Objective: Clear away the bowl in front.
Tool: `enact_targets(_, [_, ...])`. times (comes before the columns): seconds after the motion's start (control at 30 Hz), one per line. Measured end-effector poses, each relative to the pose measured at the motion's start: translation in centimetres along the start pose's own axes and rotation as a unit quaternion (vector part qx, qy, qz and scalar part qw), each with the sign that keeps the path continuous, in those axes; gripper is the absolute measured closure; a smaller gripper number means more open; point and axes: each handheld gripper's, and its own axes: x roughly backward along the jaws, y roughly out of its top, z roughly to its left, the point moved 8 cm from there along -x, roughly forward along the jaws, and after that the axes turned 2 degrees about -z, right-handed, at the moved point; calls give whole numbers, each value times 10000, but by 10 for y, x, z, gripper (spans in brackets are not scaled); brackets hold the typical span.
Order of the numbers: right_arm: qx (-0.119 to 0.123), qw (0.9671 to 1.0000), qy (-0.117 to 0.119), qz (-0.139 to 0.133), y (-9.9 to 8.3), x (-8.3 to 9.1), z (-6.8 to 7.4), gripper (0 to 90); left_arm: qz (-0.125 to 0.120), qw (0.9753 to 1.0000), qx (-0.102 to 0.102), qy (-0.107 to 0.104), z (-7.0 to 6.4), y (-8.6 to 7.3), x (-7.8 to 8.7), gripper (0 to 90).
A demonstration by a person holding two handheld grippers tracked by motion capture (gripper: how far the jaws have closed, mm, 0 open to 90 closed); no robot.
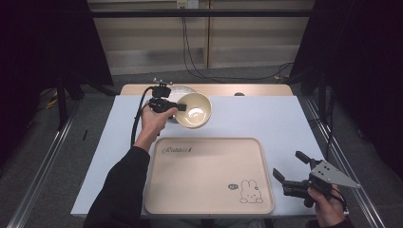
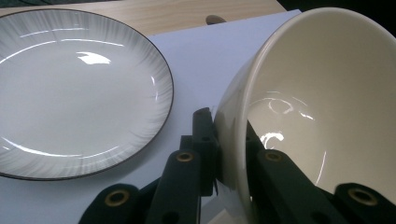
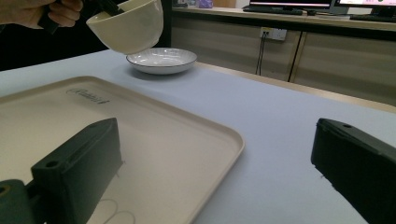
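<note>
- Cream bowl (image 1: 193,110), tilted on its side with its opening toward the camera, is held clear of the table at the far left-centre, just beside a white plate.
- Left gripper (image 1: 179,107), in the person's left hand (image 1: 155,119), has its jaws closed on the bowl's rim, one jaw inside and one outside, as the left gripper view shows.
- White plate (image 2: 77,91) with a thin dark rim sits on the pale blue table (image 1: 266,118) behind and to the left of the bowl.
- Beige tray (image 1: 204,175) lies flat at the near centre, with a rabbit drawing (image 1: 250,191) in its near right corner.
- Right gripper (image 1: 292,166), held in the right hand (image 1: 328,205) just right of the tray, has its jaws spread wide apart with nothing between them.
</note>
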Motion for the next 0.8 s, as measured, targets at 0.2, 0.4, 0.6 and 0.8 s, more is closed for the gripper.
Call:
enact_targets(0.2, [-3, 10000, 6, 5, 0, 0, 0, 11, 40, 9999, -10, -118, -10, -3, -7, 838])
enact_targets(0.4, [-2, 10000, 19, 14, 0, 0, 0, 11, 99, 9997, -70, -231, -20, -6, -11, 838])
enact_targets(0.6, [-16, 10000, 20, 16, 0, 1, 0, 11, 150, 9993, -130, -303, -27, -9, -15, 838])
enact_targets(0.8, [0, 10000, 10, -4, 0, 0, 0, 11, 170, 9991, -120, -378, -36, -12, -19, 838])
